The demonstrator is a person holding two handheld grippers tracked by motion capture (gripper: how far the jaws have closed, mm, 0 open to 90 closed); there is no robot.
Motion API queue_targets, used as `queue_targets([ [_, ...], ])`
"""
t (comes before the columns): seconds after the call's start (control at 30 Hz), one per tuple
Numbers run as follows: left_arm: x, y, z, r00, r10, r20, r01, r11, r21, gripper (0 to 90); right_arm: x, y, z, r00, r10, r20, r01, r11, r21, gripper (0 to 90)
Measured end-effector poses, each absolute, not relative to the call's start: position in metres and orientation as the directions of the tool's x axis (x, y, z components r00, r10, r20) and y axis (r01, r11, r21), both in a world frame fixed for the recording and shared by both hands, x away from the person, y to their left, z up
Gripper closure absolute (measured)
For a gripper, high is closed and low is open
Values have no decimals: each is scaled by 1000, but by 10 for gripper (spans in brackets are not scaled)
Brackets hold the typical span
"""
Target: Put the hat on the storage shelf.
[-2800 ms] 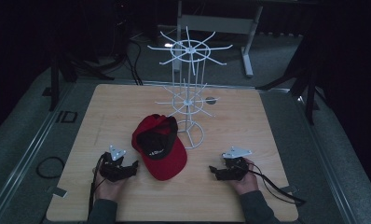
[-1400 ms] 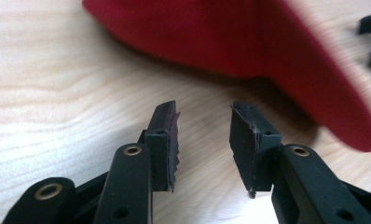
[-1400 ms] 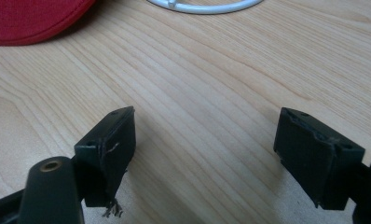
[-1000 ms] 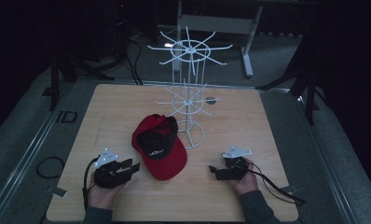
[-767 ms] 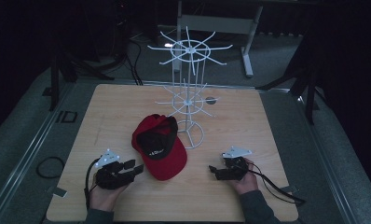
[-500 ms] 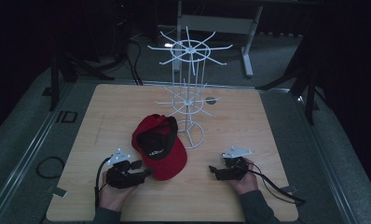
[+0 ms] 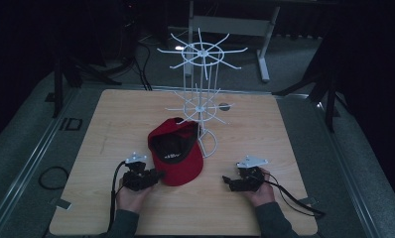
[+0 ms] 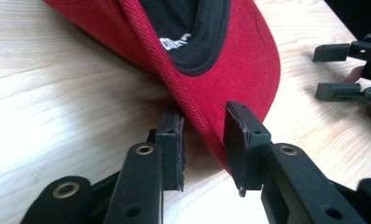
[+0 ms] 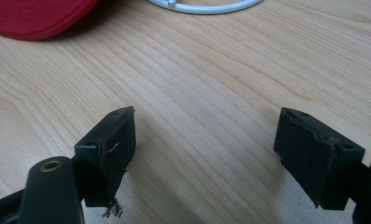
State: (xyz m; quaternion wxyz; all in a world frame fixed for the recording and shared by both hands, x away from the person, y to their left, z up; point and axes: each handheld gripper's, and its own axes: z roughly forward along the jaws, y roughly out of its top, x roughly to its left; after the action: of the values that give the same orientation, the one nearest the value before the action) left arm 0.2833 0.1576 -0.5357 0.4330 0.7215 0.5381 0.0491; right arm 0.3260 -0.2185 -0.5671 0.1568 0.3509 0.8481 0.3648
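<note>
A red cap [image 7: 175, 153] with a black lining lies upside down near the middle of the wooden table [image 7: 285, 129]. My left gripper [image 7: 158, 174] is at the cap's left front edge. In the left gripper view its jaws [image 8: 204, 140] straddle the rim of the red brim [image 8: 239, 60] and have just been closing. A narrow gap still shows beside the left pad, so they do not press. My right gripper [image 7: 227, 181] rests on the table to the right of the cap, its jaws [image 9: 202, 135] wide apart over bare wood.
A white wire display rack [image 7: 201, 79] with radiating hooks stands behind the cap, its ring base [image 7: 210, 144] touching the cap's right side. The ring [image 9: 202, 7] and cap edge [image 9: 34, 18] lie ahead of my right gripper. Cables trail off the front.
My left gripper has slid right, from a spot apart from the cap up to its brim, and its jaws have narrowed around the edge. The right gripper and cap have not moved.
</note>
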Motion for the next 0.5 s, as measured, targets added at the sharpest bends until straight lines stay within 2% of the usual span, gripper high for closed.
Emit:
queue_targets([
  [0.2,292,142,-545,431,803,-411,751,-66,657,624,326,-219,-567,-705,710,-10,481,488,729,205],
  [0.5,308,132,-557,419,785,-456,774,-47,631,608,326,-218,-567,-704,710,-10,481,487,729,205],
])
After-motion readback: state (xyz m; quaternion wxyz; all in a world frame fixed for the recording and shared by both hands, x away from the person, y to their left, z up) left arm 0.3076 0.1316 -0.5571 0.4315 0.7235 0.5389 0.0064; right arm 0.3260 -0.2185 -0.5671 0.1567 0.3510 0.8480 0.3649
